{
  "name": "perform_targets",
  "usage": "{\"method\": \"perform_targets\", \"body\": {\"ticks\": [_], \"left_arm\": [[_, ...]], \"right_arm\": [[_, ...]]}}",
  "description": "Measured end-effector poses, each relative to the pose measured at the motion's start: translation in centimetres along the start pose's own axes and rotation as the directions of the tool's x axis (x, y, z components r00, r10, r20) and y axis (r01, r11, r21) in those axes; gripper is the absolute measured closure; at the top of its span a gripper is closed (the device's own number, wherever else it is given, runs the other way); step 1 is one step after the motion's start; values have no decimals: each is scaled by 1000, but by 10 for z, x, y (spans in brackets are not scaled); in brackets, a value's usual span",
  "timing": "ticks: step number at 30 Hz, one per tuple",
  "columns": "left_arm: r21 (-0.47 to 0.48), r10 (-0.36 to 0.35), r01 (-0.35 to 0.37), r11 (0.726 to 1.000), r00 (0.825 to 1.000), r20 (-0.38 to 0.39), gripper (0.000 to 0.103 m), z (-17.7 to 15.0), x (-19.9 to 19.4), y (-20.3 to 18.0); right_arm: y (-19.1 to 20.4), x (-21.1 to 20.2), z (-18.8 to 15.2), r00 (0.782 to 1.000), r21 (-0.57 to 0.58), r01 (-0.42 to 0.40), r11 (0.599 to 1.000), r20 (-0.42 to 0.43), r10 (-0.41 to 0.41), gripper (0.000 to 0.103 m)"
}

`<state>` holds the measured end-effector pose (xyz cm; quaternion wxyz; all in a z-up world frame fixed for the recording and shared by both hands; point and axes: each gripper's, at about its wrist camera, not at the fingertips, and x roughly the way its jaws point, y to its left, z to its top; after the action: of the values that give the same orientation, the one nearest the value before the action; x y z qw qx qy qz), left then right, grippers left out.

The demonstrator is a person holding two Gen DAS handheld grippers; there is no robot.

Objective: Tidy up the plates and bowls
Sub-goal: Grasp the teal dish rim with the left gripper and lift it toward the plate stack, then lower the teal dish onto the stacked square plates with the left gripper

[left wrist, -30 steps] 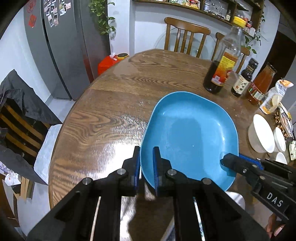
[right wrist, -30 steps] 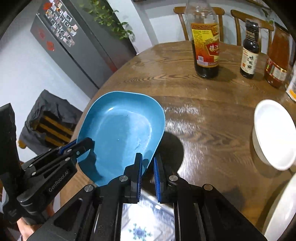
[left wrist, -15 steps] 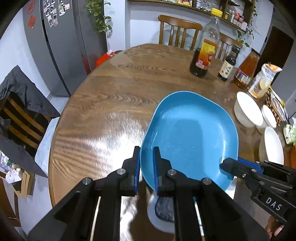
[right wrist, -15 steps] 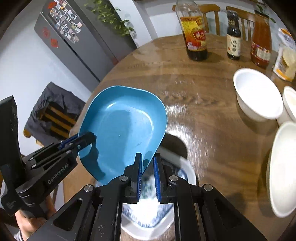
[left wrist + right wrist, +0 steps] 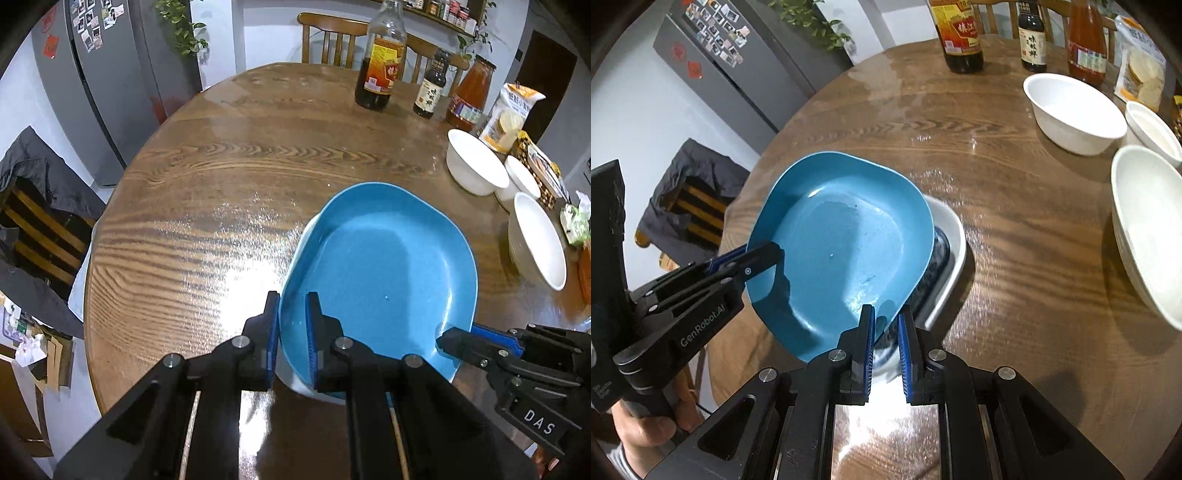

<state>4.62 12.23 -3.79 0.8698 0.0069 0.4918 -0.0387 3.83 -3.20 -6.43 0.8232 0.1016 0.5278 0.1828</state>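
Observation:
A blue plate (image 5: pixel 380 273) (image 5: pixel 846 243) hangs tilted over the near part of the wooden table (image 5: pixel 229 177). My left gripper (image 5: pixel 292 317) is shut on its left rim, and in the right wrist view the same left gripper (image 5: pixel 764 258) shows pinching that rim. My right gripper (image 5: pixel 886 325) is shut on the plate's near right rim; in the left wrist view it (image 5: pixel 448 334) reaches in from the right. Under the blue plate lies a white dish with a blue pattern (image 5: pixel 951 240), mostly hidden.
Three white bowls (image 5: pixel 474 168) (image 5: pixel 522 181) (image 5: pixel 539 240) stand at the table's right side. Sauce bottles (image 5: pixel 378 66) (image 5: pixel 432 86), an orange jar (image 5: pixel 471 96) and a snack bag (image 5: pixel 509 118) line the far edge. Chairs and a grey fridge (image 5: pixel 110 74) lie beyond.
Both grippers carried the blue plate toward the near edge and lower. The white patterned dish has come into view beneath it, and the bottles and bowls now appear farther off.

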Motion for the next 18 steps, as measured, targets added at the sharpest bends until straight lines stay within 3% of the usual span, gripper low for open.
{"method": "perform_targets", "body": {"ticks": [18], "left_arm": [[19,-4,4,1000,999,-37,89,-12,10,1]], "right_arm": [[11,0,-9,999,-31,51,998,-12,-51,88]]}}
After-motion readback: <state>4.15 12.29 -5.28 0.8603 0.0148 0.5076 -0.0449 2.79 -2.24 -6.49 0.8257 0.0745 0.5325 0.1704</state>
